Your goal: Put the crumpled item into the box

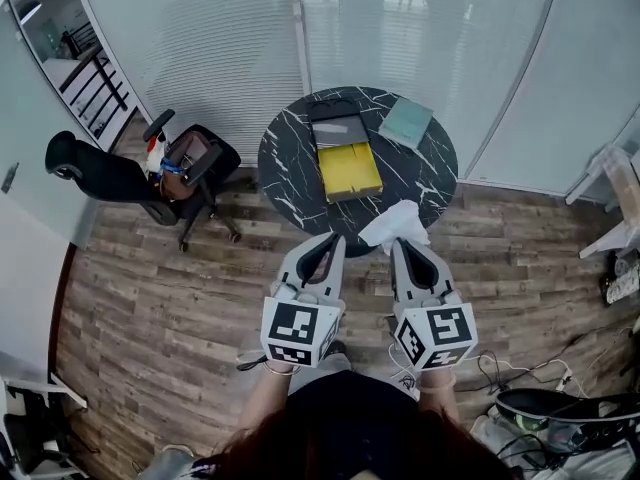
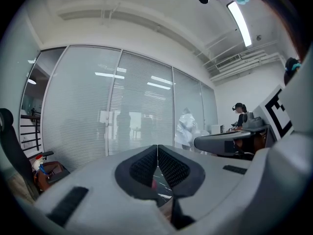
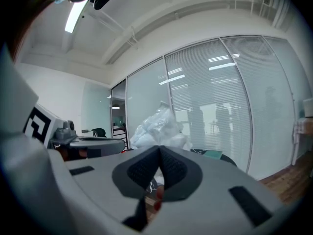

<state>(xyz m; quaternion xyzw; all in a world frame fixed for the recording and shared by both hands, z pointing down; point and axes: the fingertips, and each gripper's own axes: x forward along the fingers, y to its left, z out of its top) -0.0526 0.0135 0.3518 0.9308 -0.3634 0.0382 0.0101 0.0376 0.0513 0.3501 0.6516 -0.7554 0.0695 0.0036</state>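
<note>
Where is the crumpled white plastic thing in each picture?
Head view: the crumpled white plastic thing sits just below centre, at the tip of the right gripper.
Left gripper view: right of centre.
Right gripper view: centre, sticking up behind the gripper.
Shared landmark: the blind-covered glass wall.

No readable text, labels or numbers anywhere.

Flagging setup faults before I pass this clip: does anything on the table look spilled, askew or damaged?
Nothing stands out. The yellow box lies open and flat on the round table with a teal pad beside it, nothing spilled. The white crumpled item is simply pinched in the right gripper.
</note>
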